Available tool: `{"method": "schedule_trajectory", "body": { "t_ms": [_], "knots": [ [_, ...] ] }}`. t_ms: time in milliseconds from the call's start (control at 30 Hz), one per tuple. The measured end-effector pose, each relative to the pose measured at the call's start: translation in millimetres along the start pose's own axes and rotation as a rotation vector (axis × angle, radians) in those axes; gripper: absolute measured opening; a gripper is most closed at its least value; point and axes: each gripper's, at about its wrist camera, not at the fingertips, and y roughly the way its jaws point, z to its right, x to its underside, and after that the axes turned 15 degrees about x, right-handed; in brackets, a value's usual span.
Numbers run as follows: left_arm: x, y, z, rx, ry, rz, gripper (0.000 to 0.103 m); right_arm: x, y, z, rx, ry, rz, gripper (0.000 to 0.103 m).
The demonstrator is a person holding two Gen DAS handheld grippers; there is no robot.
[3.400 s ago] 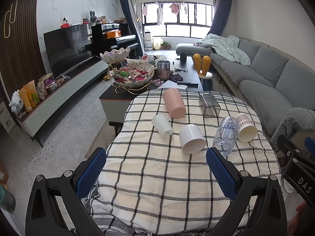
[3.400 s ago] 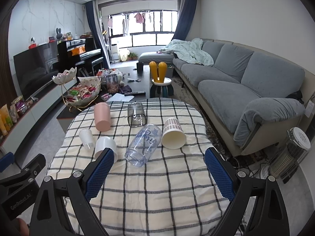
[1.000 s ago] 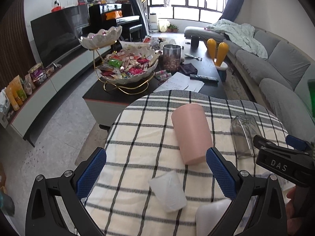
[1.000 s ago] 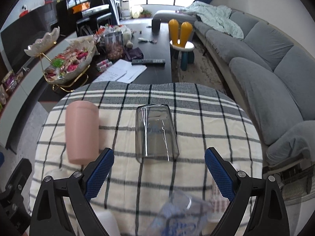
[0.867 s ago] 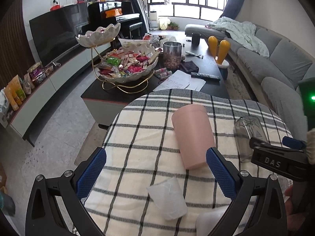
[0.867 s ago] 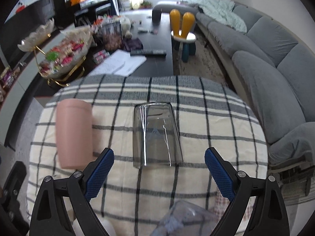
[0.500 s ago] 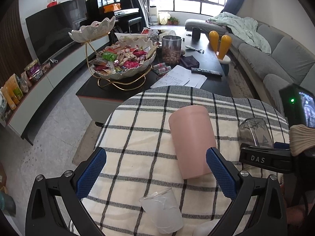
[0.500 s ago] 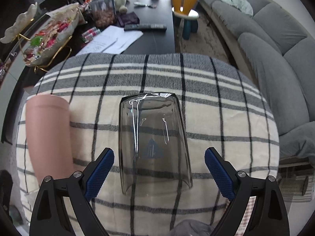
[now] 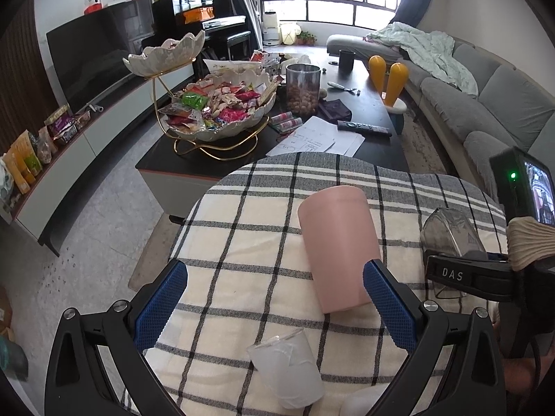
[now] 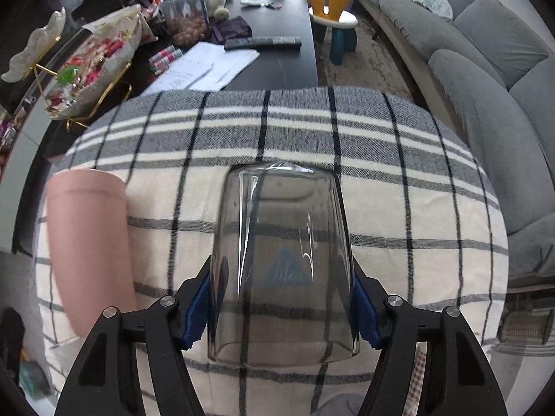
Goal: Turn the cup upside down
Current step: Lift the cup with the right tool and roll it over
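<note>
Left wrist view: the left gripper hovers above the plaid-covered table, pointing toward its far edge, jaws spread wide with nothing between the blue pads. Three cups are visible here: one pink cup lying on its side near the table's centre, one small frosted cup on its side toward the near edge, and one smoked clear cup near the right edge. The right gripper reaches in from the right edge at the clear cup (contact is partly hidden in this view).

Right wrist view: the right gripper is held level, aimed at the far edge of the table, with both blue pads pressed against the sides of the smoked clear cup. This cup lies on its side, base toward the far edge, mouth toward the camera. One pink cup lies parallel beside it, toward the left edge, apart from it.
</note>
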Motion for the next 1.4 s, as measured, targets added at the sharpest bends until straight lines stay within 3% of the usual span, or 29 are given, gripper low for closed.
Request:
{"method": "schedule_trajectory", "body": {
  "t_ms": [367, 833, 1033, 1400],
  "knots": [
    [23.6, -76.6, -13.2, -0.016, 0.020, 0.049, 0.103, 46.8, -75.5, -1.2, -0.069, 0.007, 0.058, 0.068],
    [118.3, -168.1, -55.8, -0.054, -0.008, 0.045, 0.103, 179.0, -157.0, -29.4, -0.114, -0.048, 0.124, 0.068],
    [151.2, -180.4, -71.1, -0.050, -0.036, 0.027, 0.103, 224.0, -150.8, -49.7, -0.117, -0.078, 0.107, 0.068],
    [183.3, -176.7, -88.5, -0.066, -0.063, -0.014, 0.103, 257.0, -122.6, -80.0, -0.061, -0.090, 0.050, 0.068]
  ]
}}
